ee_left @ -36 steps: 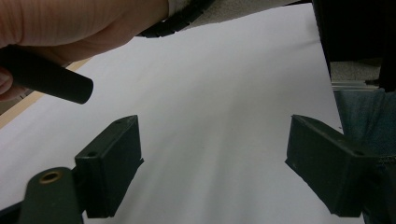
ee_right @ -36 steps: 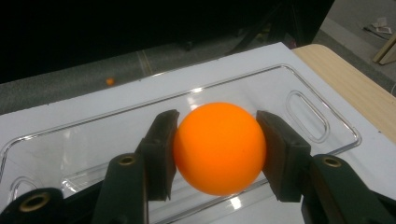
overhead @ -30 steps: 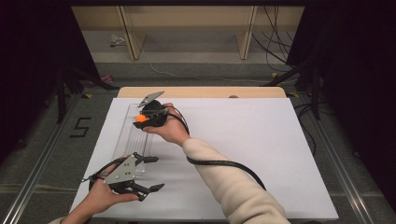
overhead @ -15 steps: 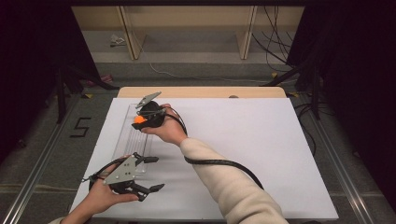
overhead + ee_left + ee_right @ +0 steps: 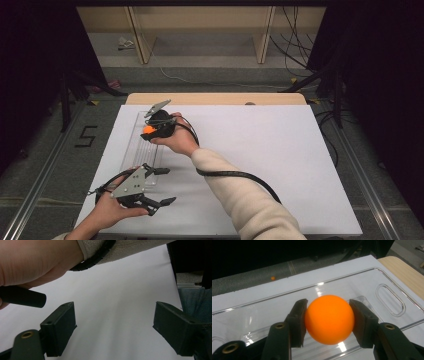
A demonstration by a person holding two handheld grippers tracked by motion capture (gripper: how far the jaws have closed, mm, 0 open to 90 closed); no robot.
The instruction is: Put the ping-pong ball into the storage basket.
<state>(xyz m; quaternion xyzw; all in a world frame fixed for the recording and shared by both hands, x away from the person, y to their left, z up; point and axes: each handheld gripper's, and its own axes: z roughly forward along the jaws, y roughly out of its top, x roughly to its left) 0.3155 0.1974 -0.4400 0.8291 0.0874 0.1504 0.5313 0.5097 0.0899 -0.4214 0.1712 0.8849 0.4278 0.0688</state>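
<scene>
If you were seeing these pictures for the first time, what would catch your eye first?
The bright orange ball stands out, clamped between the pads of the right tool above a clear plastic tray at the left of the white table. Next comes the left tool, held near the table's front edge with its jaws wide apart and nothing between them.

"What sort of place is this?"

"A lab or test room. A table [image 5: 300,150] covered in white sheet, a bare wooden frame [image 5: 200,30] behind, loose cables [image 5: 295,45] on the grey floor [image 5: 45,165], dark curtains [image 5: 30,75] around."
</scene>
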